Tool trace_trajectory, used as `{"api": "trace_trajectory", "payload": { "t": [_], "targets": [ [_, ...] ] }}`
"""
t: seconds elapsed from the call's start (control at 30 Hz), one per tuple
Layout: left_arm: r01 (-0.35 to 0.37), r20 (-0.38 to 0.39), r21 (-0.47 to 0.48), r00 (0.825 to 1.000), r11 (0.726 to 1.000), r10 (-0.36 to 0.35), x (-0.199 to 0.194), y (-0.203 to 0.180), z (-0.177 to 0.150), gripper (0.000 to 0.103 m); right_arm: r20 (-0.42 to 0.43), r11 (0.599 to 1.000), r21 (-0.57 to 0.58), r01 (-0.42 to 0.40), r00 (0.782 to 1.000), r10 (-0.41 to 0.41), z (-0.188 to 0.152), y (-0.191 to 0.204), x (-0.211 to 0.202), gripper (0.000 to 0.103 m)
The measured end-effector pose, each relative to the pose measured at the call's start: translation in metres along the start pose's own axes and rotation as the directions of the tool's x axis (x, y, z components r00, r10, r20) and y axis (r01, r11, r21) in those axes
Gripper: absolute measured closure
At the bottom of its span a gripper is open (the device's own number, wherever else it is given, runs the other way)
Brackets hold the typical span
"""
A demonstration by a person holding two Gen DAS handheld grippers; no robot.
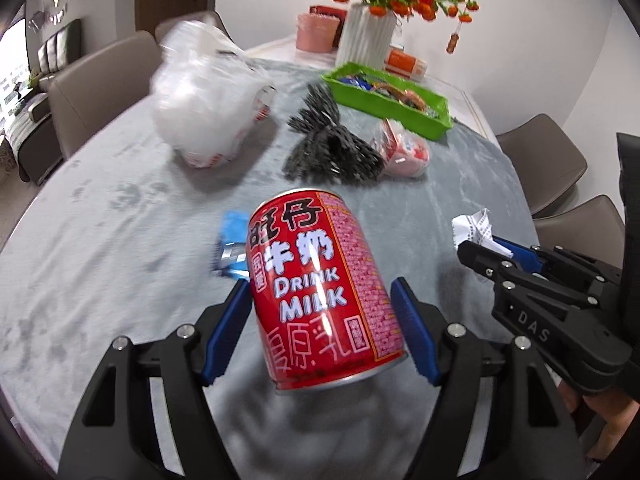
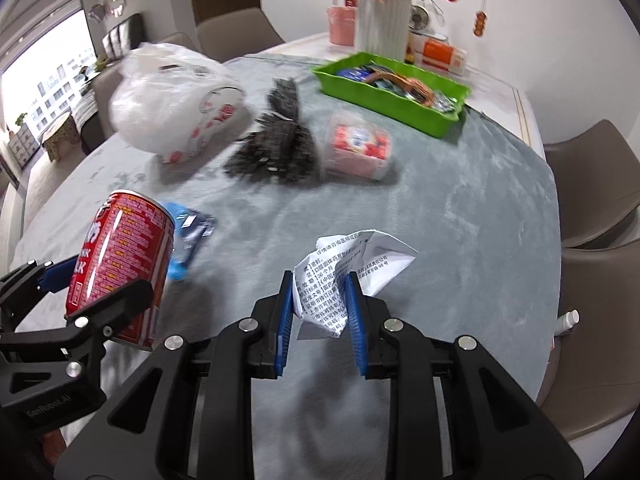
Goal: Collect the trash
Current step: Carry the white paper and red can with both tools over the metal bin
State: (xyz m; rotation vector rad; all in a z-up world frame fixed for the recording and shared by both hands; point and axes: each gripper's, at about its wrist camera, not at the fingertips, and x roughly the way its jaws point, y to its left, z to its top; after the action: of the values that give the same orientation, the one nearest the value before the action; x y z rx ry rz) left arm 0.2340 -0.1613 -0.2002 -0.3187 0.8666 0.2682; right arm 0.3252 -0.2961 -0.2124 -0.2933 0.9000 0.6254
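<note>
- Trash, left wrist view: my left tool (image 1: 320, 320) clamps the red milk can (image 1: 320, 288) tilted, clear of the bench (image 1: 100, 260), ready for bagging.
- Right wrist view: my right tool (image 2: 318, 314) pinches the crumpled paper (image 2: 344, 272); white plastic bag (image 2: 172, 100) lies beyond, likely destination.

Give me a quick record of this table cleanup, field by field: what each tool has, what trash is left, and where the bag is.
left tool: shut on red milk can, lifted and tilted
right tool: shut on crumpled printed paper
still on cloth: blue wrapper, black mesh piece, clear plastic tub
white plastic bag: far left of table
green tray: far right, holding packets
</note>
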Motion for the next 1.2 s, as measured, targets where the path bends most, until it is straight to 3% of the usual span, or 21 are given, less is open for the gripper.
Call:
{"api": "trace_trajectory", "payload": {
  "t": [0.2,0.37,0.47,0.7,0.9,0.97,1.2],
  "targets": [
    [-0.025,0.021,-0.038,0.999,0.999,0.026,-0.044,0.048,-0.02,0.032,0.007,0.997,-0.066,-0.034,0.999,0.035,-0.006,0.058,-0.026,0.079],
    [-0.052,0.039,-0.097,0.998,0.994,0.056,-0.083,0.115,-0.038,0.032,0.008,0.989,-0.13,-0.075,0.997,0.077,-0.007,0.131,-0.039,0.079],
    [-0.067,0.054,-0.139,0.996,0.988,0.075,-0.11,0.166,-0.05,0.032,0.005,0.978,-0.179,-0.102,0.994,0.105,-0.006,0.191,-0.042,0.079],
    [-0.145,0.075,-0.209,0.984,0.967,0.163,-0.177,0.306,-0.074,0.032,-0.009,0.935,-0.286,-0.208,0.977,0.214,0.001,0.376,-0.045,0.079],
    [-0.249,0.087,-0.315,0.953,0.916,0.29,-0.23,0.424,-0.095,0.032,-0.04,0.869,-0.368,-0.331,0.939,0.341,0.014,0.519,-0.042,0.079],
    [-0.29,0.085,-0.361,0.936,0.886,0.341,-0.245,0.462,-0.103,0.032,-0.05,0.838,-0.411,-0.36,0.926,0.374,0.019,0.559,-0.04,0.079],
    [-0.356,0.047,-0.478,0.903,0.803,0.428,-0.255,0.557,-0.111,0.032,-0.108,0.745,-0.513,-0.428,0.892,0.438,0.049,0.671,-0.009,0.079]
  ]
}}
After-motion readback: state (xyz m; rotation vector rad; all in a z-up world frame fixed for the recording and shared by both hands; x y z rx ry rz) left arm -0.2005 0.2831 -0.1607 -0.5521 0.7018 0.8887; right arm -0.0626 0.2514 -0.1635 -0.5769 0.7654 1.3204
